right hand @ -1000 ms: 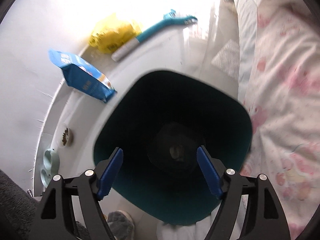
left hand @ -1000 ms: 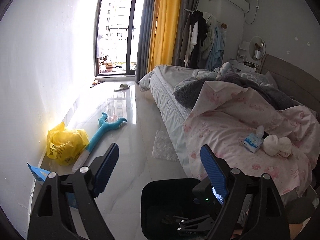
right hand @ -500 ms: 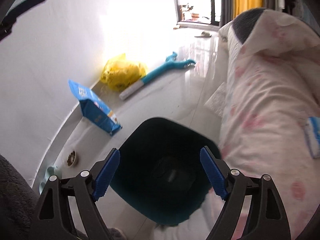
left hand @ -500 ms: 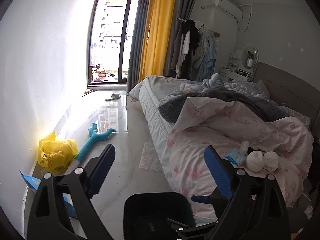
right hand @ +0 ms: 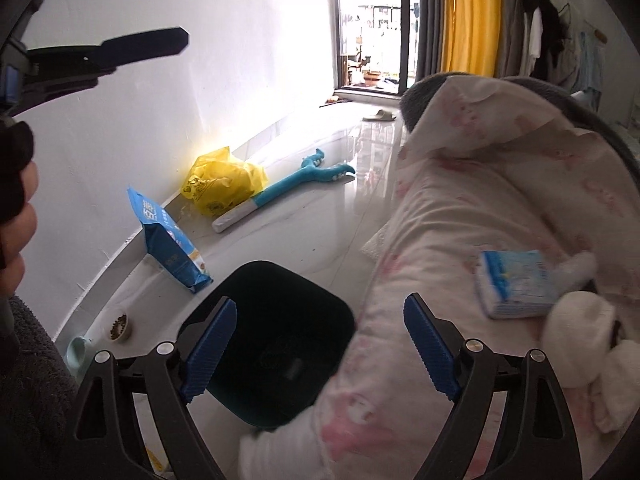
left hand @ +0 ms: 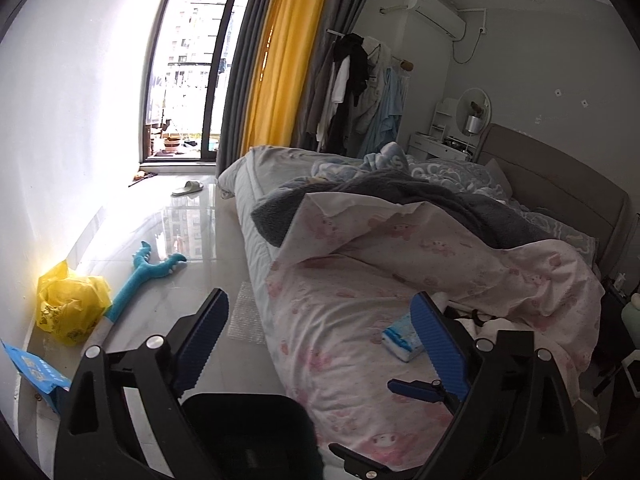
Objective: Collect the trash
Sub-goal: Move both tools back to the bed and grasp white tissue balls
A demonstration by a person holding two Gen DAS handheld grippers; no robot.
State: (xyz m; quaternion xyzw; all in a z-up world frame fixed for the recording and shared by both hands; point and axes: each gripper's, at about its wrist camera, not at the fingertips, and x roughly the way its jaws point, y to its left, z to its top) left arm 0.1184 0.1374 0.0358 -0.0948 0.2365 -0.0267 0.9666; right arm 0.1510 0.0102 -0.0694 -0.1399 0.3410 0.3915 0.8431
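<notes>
A dark teal trash bin [right hand: 280, 344] stands on the floor beside the bed; it also shows in the left wrist view [left hand: 248, 432]. A blue-and-white tissue pack [right hand: 516, 284] lies on the pink quilt [right hand: 480, 200], with white crumpled tissues [right hand: 580, 320] beside it. The pack also shows in the left wrist view [left hand: 402, 342]. My right gripper [right hand: 320, 344] is open and empty, above the bin's rim and the bed edge. My left gripper [left hand: 324, 344] is open and empty, raised over the bed edge.
A yellow plastic bag [right hand: 220, 184], a blue snack bag [right hand: 168, 248] and a teal dinosaur grabber toy [right hand: 296, 184] lie on the floor by the white wall. Pet bowls [right hand: 120, 324] sit near the wall. A bubble-wrap sheet [left hand: 248, 316] lies beside the bed.
Both grippers have lifted and tilted up from the bin toward the bed. The bin has dropped lower in both views, and the tissue pack has come into the right wrist view.
</notes>
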